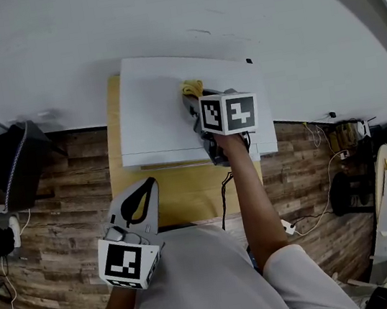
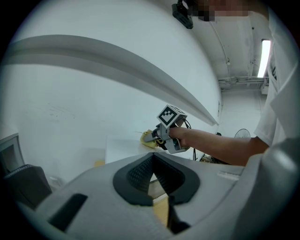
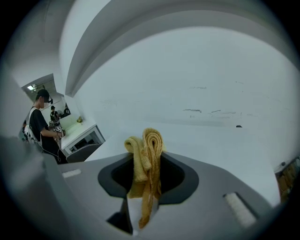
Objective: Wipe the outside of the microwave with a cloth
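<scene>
In the head view, the white box-shaped microwave [image 1: 158, 112] sits on a yellowish wooden table [image 1: 184, 188] against a white wall. My right gripper [image 1: 191, 101] reaches over its top panel, with the bunched yellow terry cloth [image 1: 191, 86] at the tips, resting on the top near the back middle. My left gripper [image 1: 148, 188] hangs low over the table's front edge, well apart from the microwave, its jaws brought together on nothing.

The left gripper view shows those dark pads meeting at the tip with no object between them. Beyond them, the right gripper [image 2: 152, 137] presses the cloth [image 2: 148, 139] onto the microwave's top [image 2: 122, 147].

In the right gripper view, the jaws are clenched on the cloth [image 3: 146, 154]. It's folded into a thick wad that stands up past the right gripper's [image 3: 147, 165] tips, and a loose tail hangs down behind. The bare white top [image 3: 211, 145] stretches ahead to the wall.

I judge the top is the face being wiped now. To do it well, I'd hold the wad flat to the panel so fabric touches the surface, not plastic. I'd sweep in overlapping passes from back to front and lighten the pressure near the edges so the cloth doesn't get dragged out of my grip. The front and side walls look like later passes.
</scene>
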### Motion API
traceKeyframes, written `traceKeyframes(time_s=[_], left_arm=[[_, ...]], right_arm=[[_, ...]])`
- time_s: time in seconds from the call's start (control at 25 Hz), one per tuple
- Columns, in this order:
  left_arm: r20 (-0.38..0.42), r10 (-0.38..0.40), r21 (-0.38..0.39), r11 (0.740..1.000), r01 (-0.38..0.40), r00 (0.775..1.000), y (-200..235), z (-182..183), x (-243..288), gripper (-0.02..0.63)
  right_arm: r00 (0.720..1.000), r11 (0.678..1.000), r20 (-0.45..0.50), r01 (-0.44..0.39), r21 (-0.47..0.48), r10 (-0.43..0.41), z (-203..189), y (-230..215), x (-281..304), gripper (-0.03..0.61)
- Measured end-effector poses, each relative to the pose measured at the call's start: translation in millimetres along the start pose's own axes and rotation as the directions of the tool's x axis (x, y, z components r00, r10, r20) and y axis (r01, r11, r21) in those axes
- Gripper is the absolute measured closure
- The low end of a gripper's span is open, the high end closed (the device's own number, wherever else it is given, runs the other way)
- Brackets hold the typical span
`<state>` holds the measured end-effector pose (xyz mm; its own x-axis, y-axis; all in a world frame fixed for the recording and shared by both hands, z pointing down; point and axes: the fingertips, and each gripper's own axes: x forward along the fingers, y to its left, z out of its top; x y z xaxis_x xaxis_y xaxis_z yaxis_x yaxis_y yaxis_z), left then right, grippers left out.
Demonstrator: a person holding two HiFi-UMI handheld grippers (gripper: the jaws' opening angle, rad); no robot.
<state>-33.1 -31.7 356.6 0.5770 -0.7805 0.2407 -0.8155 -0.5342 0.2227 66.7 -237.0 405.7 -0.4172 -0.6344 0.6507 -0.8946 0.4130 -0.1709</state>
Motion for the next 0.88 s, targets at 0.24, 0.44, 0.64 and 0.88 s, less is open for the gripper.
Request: traceKeyframes(time_s=[0.24,0.44,0.64,0.88], left_arm=[[0.005,0.005,-0.001,1.000,-0.005,1.000,-0.3,2.8,-1.4,0.623],[0.000,0.017,-0.001,1.000,-0.017,1.000,2.4,0.7,-3.5,0.623],[0.002,0.036,-0.003,0.999,-0.036,0.999,6.9,2.5,-7.2,0.623],[-0.005,0.060,-0.010,0.998,-0.060,0.998,15.7,2.2,-12.5,0.623]], right_arm=[[0.999,0.999,-0.003,-0.038,-0.004,0.038,3.2,16.8,6.4,0.456],[0.996,0.996,-0.003,-0.084,-0.006,0.084,6.3,37.3,16.2,0.456],[0.992,0.992,-0.011,-0.126,-0.028,0.126,9.8,63.8,26.8,0.456],[0.982,0.981,-0.028,-0.189,-0.054,0.188,13.6,101.2,41.6,0.456]])
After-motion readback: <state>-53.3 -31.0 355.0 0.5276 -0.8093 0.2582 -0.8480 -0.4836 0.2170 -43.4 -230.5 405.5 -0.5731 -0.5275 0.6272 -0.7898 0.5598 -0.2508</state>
